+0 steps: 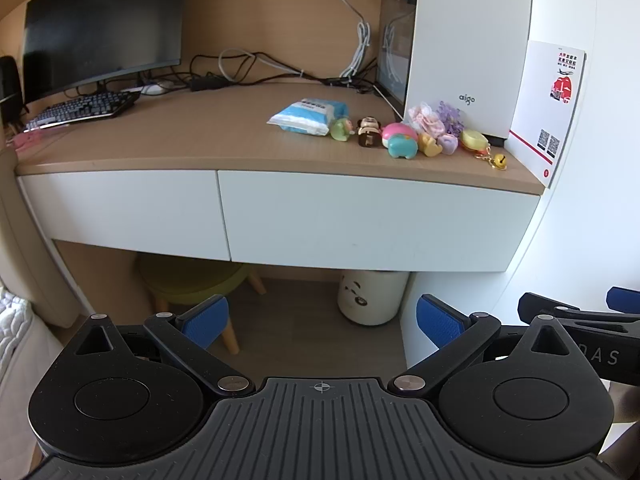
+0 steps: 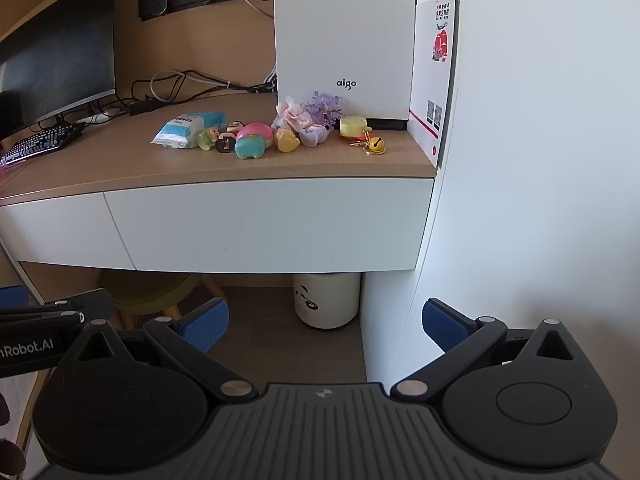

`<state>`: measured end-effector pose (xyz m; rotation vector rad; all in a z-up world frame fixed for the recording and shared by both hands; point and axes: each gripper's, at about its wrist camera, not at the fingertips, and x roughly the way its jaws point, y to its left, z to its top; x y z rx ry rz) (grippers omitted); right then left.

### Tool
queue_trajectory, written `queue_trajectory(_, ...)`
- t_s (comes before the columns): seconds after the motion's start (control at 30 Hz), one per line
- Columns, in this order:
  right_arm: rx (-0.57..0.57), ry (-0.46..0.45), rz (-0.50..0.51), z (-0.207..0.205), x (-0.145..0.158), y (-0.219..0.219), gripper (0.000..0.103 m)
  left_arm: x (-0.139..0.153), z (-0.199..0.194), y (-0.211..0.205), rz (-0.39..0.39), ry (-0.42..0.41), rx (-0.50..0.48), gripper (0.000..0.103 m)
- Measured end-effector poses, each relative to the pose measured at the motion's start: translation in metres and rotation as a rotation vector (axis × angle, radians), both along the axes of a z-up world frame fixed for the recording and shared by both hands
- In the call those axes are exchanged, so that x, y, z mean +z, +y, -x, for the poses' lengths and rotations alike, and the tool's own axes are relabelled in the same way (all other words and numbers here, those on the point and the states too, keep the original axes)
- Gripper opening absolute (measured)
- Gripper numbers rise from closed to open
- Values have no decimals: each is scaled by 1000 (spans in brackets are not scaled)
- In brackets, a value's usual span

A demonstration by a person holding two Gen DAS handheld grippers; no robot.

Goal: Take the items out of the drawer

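Both drawers (image 1: 360,220) closed, contents hidden. Left gripper (image 1: 322,320) and right gripper (image 2: 326,322) spread apart, empty, lower frame. Toys (image 2: 250,140) centre; keyboard (image 2: 36,142) cut off left.

Desk (image 1: 224,136): light wood top, two white drawer fronts under the front edge, both closed
Left end: black monitor (image 1: 100,24) on its stand; dark keyboard (image 1: 86,109) in front of it
Back edge: tangle of black and white cables (image 1: 256,68)
Right end: white aigo case (image 2: 344,36) standing upright; white and red card (image 2: 436,76) leaning beside it
Front of the case: blue and white tissue pack (image 2: 188,129); row of small toys just beside it, touching one another; teal and pink toy (image 2: 251,142); yellow toy (image 2: 287,141); purple scrunchie (image 2: 325,110); yellow bell charm (image 2: 376,144) nearest the edge
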<state>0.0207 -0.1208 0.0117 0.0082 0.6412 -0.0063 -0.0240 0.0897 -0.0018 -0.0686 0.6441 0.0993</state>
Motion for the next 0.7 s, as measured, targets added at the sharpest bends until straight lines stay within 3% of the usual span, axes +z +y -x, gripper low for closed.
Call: queue_trajectory(0.7,-1,17,-6,1,-5,0,103,-2,2,0,7,10,12,103)
